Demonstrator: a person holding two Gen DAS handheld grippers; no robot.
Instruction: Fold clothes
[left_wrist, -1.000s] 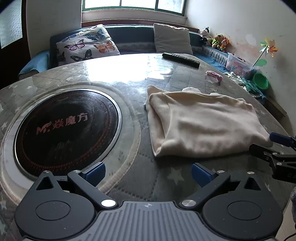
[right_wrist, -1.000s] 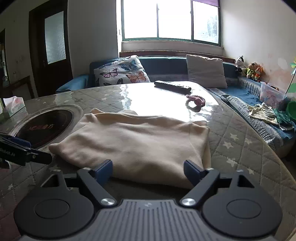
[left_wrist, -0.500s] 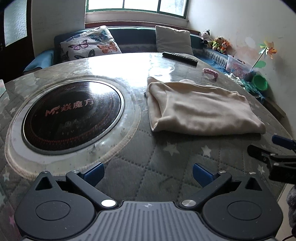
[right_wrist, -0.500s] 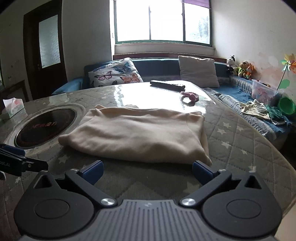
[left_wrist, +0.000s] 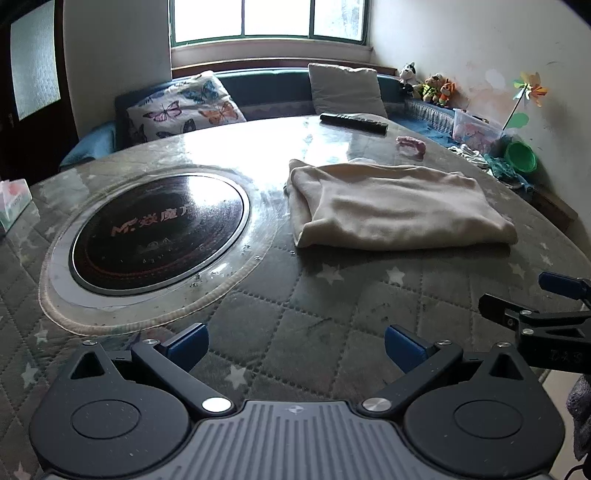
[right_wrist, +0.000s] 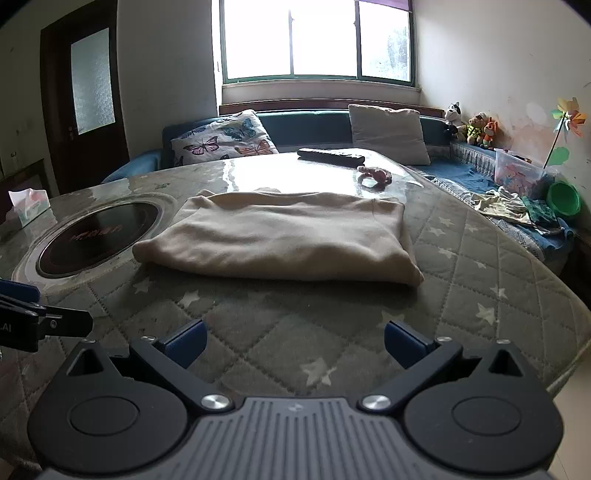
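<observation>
A cream garment (left_wrist: 399, 206) lies folded into a flat rectangle on the round quilted table (left_wrist: 303, 317); the right wrist view shows the same cream garment (right_wrist: 280, 236) straight ahead. My left gripper (left_wrist: 295, 345) is open and empty, well short of the garment and low over the star-patterned cover. My right gripper (right_wrist: 293, 341) is open too, with only the table cover between its blue pads. Each gripper shows at the edge of the other's view: the right gripper (left_wrist: 532, 306) at the right, the left gripper (right_wrist: 33, 314) at the left.
A round black hotplate (left_wrist: 159, 236) is set into the table left of the garment. A remote control (left_wrist: 352, 122) and a small pink object (left_wrist: 410, 144) lie at the far side. A tissue box (left_wrist: 13, 203) sits far left. A sofa with cushions (right_wrist: 225, 138) runs behind.
Both grippers have drawn back from the garment toward the table's near edge, so it looks smaller and farther. The right gripper's jaws opened a little wider. The garment lies unmoved.
</observation>
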